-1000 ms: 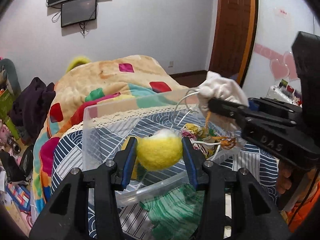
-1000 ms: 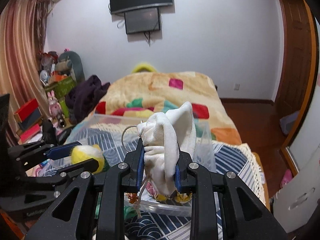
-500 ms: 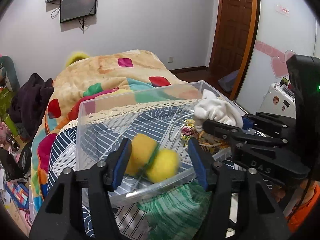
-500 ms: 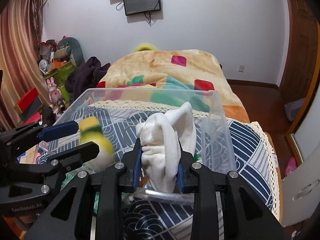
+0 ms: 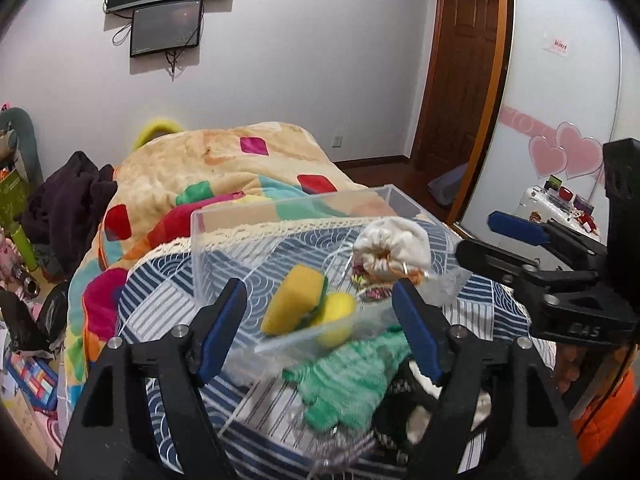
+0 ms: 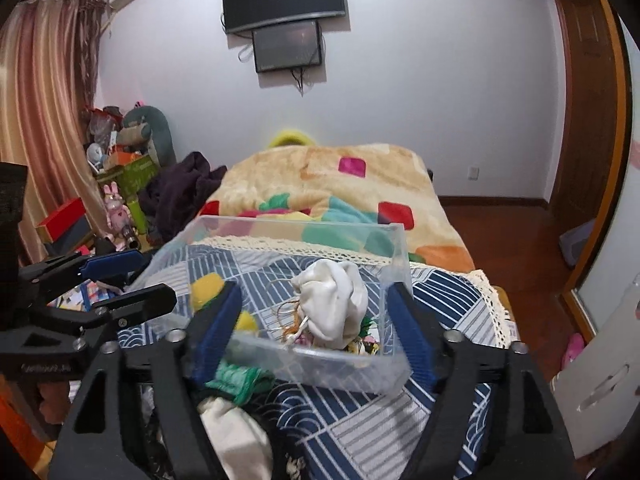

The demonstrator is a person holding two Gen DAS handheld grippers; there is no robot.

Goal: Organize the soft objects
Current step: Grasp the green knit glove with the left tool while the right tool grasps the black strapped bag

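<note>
Clear plastic bin [image 5: 288, 216] has my yellow sponge [image 5: 294, 304] and white pouch [image 6: 332, 304] inside | left claw [image 5: 320, 328] wide apart, empty | right claw [image 6: 312, 328] same

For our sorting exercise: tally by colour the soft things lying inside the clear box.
Yellow: 2, a sponge and a ball
White: 1, a pouch
Total: 3, plus a small patterned piece under the pouch, unclear.

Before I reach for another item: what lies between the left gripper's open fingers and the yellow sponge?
Only the clear bin's near wall. Seen from the left wrist, the yellow sponge sits just behind it, beyond the left gripper.
</note>
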